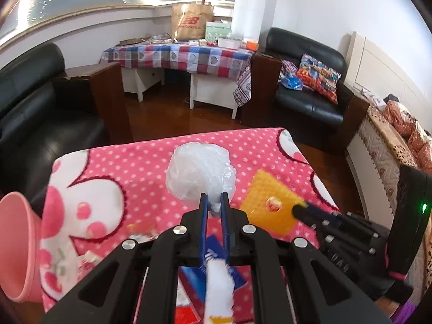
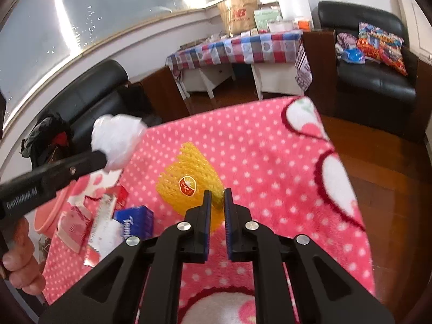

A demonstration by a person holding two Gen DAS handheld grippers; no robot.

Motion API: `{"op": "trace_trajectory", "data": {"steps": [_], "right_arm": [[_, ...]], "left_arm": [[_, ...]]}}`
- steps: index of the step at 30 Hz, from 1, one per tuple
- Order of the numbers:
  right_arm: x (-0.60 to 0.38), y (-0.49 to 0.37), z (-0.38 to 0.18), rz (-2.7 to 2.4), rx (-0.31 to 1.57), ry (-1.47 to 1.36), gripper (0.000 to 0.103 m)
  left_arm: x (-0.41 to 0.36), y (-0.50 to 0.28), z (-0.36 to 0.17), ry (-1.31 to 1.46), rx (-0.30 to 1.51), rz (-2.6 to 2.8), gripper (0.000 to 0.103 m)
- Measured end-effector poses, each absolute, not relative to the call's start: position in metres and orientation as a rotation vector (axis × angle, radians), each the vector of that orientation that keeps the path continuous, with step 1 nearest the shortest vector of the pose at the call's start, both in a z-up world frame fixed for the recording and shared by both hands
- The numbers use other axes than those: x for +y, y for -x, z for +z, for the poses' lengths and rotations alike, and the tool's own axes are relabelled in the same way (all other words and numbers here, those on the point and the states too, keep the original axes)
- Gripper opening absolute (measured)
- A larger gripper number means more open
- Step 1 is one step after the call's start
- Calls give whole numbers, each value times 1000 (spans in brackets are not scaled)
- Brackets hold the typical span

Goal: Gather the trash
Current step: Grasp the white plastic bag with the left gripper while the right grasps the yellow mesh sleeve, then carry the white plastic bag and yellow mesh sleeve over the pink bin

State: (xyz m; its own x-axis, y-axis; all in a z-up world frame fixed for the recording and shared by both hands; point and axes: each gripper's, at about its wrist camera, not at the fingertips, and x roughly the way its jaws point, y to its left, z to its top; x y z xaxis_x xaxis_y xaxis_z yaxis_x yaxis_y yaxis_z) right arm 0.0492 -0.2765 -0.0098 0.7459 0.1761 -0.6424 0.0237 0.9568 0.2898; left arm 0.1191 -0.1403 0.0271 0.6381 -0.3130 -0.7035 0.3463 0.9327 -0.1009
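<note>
Black linkage arms of the left hand-held gripper (image 1: 214, 198) fill the near edge of the left wrist view, angled downward. Its blue-lined jaws are nearly closed, pinching a crumpled clear plastic bag (image 1: 198, 174) by its lower end, with the rest of the bag bunched beyond the tips. In the right wrist view the same bag (image 2: 117, 140) is held clear of the bench, off past its left edge, and a person's hand (image 2: 20, 264) grips the handle at lower left.

The right hand-held gripper (image 2: 218, 198), also tilted down, has its jaws pressed close together on the edge of a yellow foam net sleeve (image 2: 189, 181) with a round red sticker. The sleeve sits near the middle of the bench, which is covered by a pink polka-dot blanket (image 2: 264, 148) with white and red flower shapes.

On the blanket's left part lie a blue carton (image 2: 135, 220), red and white wrappers (image 2: 102, 216) and, at the edge, a pink plastic bin (image 1: 16, 248).

Around the bench are a dark wooden floor (image 1: 167, 118), black leather armchairs (image 1: 310, 94), one with a bright patterned cushion (image 1: 318, 78), and a table under a checked cloth (image 1: 183, 56) carrying a brown paper shopping bag (image 1: 190, 23) below a wide window.
</note>
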Motion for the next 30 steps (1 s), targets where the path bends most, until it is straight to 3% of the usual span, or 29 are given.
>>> {"op": "trace_trajectory", "data": {"steps": [30], "right_arm": [[-132,-30,95,293,553,-133,9]], "left_arm": [[46,-15,75,97,637,-116,9]]}}
